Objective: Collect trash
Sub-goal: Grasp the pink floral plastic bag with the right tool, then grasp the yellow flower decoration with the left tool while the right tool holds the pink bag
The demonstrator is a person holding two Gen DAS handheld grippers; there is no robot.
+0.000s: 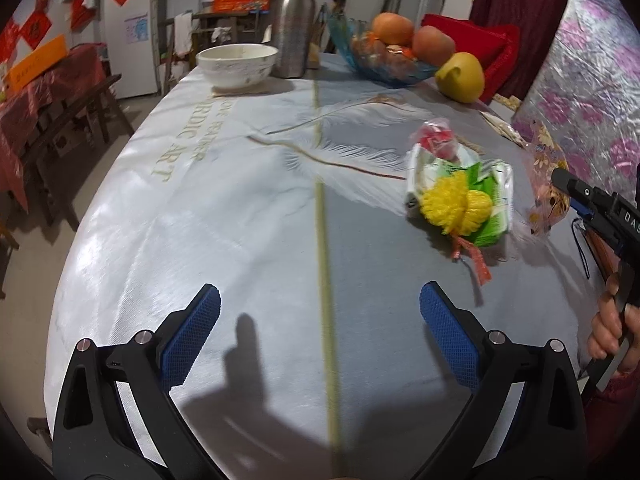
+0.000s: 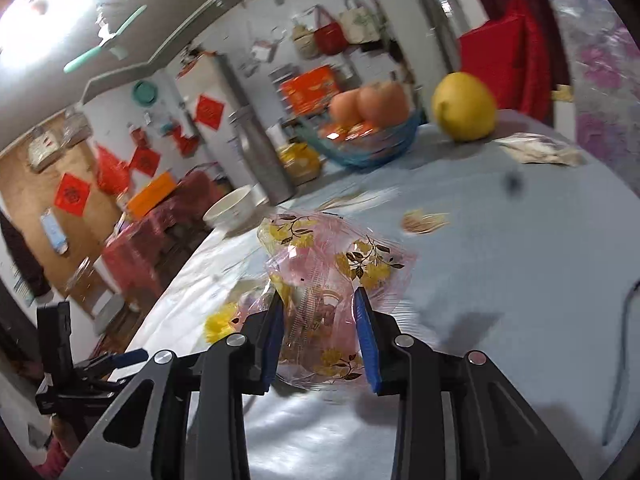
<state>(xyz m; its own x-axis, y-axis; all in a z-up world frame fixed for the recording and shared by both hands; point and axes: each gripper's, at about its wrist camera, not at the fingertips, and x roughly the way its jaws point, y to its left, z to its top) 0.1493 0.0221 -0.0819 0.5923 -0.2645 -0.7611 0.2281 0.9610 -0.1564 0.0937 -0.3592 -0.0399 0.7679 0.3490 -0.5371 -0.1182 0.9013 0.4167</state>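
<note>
My right gripper (image 2: 319, 300) is shut on a pink clear plastic bag with yellow flowers (image 2: 340, 264) and holds it over the table. The same bag (image 1: 546, 184) shows at the right edge of the left wrist view, with the right gripper (image 1: 568, 188) on it. A heap of trash lies on the table: a green and white wrapper (image 1: 492, 200) with a yellow net (image 1: 456, 204) on it and a red and clear wrapper (image 1: 438, 138) behind. My left gripper (image 1: 320, 312) is open and empty, low over the tablecloth, left of and nearer than the heap.
A white bowl (image 1: 238, 64), a steel bottle (image 1: 296, 20), a blue glass fruit dish (image 1: 384, 64) and a yellow fruit (image 1: 460, 76) stand at the far end of the table. A crumpled wrapper (image 2: 540, 150) lies near the yellow fruit (image 2: 464, 106). Chairs and a red-covered table (image 1: 48, 92) stand to the left.
</note>
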